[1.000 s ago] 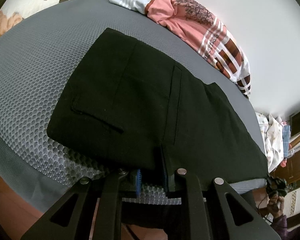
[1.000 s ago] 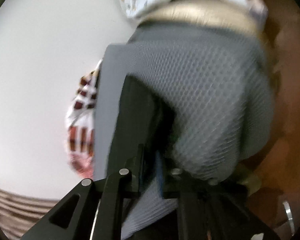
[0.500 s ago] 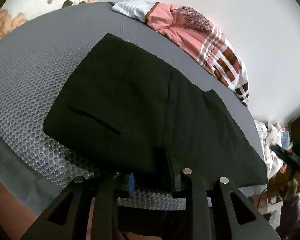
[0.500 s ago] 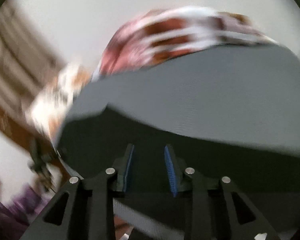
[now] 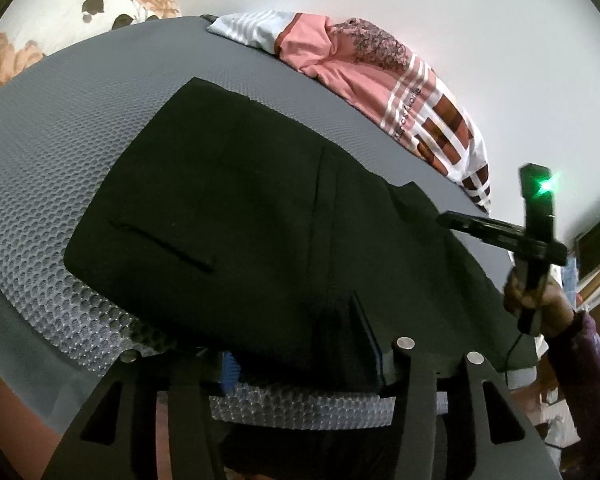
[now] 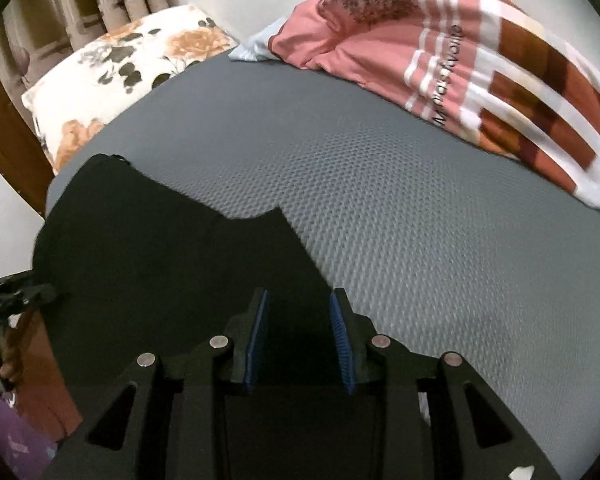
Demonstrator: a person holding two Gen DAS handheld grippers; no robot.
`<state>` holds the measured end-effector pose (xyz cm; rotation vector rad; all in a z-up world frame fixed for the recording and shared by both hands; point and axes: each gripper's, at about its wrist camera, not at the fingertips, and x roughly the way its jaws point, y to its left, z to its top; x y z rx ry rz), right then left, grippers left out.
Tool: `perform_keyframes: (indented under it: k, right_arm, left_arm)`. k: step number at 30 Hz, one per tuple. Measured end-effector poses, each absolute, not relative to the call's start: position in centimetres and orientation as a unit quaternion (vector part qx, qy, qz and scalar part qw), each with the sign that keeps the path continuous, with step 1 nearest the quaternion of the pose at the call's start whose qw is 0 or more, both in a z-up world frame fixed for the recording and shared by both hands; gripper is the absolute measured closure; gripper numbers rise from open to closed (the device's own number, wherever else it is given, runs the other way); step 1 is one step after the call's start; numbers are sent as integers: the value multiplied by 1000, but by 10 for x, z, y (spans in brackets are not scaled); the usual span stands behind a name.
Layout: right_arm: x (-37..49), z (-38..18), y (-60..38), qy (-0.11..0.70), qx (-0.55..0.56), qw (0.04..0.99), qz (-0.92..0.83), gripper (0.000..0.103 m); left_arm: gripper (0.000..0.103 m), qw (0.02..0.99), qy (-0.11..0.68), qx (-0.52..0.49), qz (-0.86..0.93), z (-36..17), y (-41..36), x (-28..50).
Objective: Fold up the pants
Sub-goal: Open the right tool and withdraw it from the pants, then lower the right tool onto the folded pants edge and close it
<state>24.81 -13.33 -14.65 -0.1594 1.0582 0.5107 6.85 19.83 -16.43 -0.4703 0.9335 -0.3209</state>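
Two grippers are at work on a pair of black woven trousers [image 5: 236, 216] laid flat on a grey honeycomb-mesh mattress [image 5: 60, 128], the waistband end toward the floral pillow [image 6: 112, 64] and the legs running off toward the bed's far side. The left gripper [image 5: 300, 360] sits at the near edge of the cloth around the seat, its fingers apart with the fabric's hem lying between or just over them; whether cloth is really pinched there I cannot tell, since the dark material hides the pads. The right gripper [image 6: 298, 340] hovers over the leg section with its blue-lined fingers [image 6: 342, 344] spread wide and nothing between them but the trouser surface below.

Judging from this, the garment is already doubled leg on leg, and the step in hand is taking hold for the crosswise fold. The next move calls for both grippers to close on the same near edge, well apart from each other, so the cloth lifts evenly and does not sag or twist when carried over toward the waistband.

On the pink, white and brown striped blanket [image 6: 460, 60] heaped at the far side runs a line of dark lettering along a white stripe; it is too curved and blurred to read with confidence.
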Motion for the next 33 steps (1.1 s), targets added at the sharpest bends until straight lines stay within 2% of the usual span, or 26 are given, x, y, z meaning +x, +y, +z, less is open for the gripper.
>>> perform_keyframes:
  k: [6,7,10,16,20,25,26,28,30,33]
  right_arm:
    - [260,-162,-114,477,-150,846,186,73]
    - [265,-164,-116,473,-152,850,175,78]
    - [284,-164,-139,488,-91,853,161,85]
    - [250,-123,-241,458,92,865,181,84]
    - [191,-121,-276,475,82,851,209,84]
    - [146,-154,-260,522,-5,822,227,84]
    - [146,-160,-259,527,-17,823,211,87]
    - [154,-163,-272,517,3,835,191,90]
    - [164,-164,-291,510,22,846,153,99]
    - [172,-166,-319,506,65,853,106,97]
  left_arm:
    - [53,853,432,-248,-158,-167,204,69]
    - [53,853,430,-249,-159,-168,205,69]
    - [53,854,428,-248,-161,-168,204,69]
    - [53,853,434,-244,-158,-166,202,70]
    - [52,858,432,-230,-156,-165,198,70]
    - [52,859,432,-225,-155,-166,198,70]
    - [52,861,431,-223,-155,-166,197,70]
    - [52,864,429,-215,-152,-166,196,69]
    - [52,867,429,-205,-151,-165,194,68]
    - [52,868,431,-198,-148,-165,192,68]
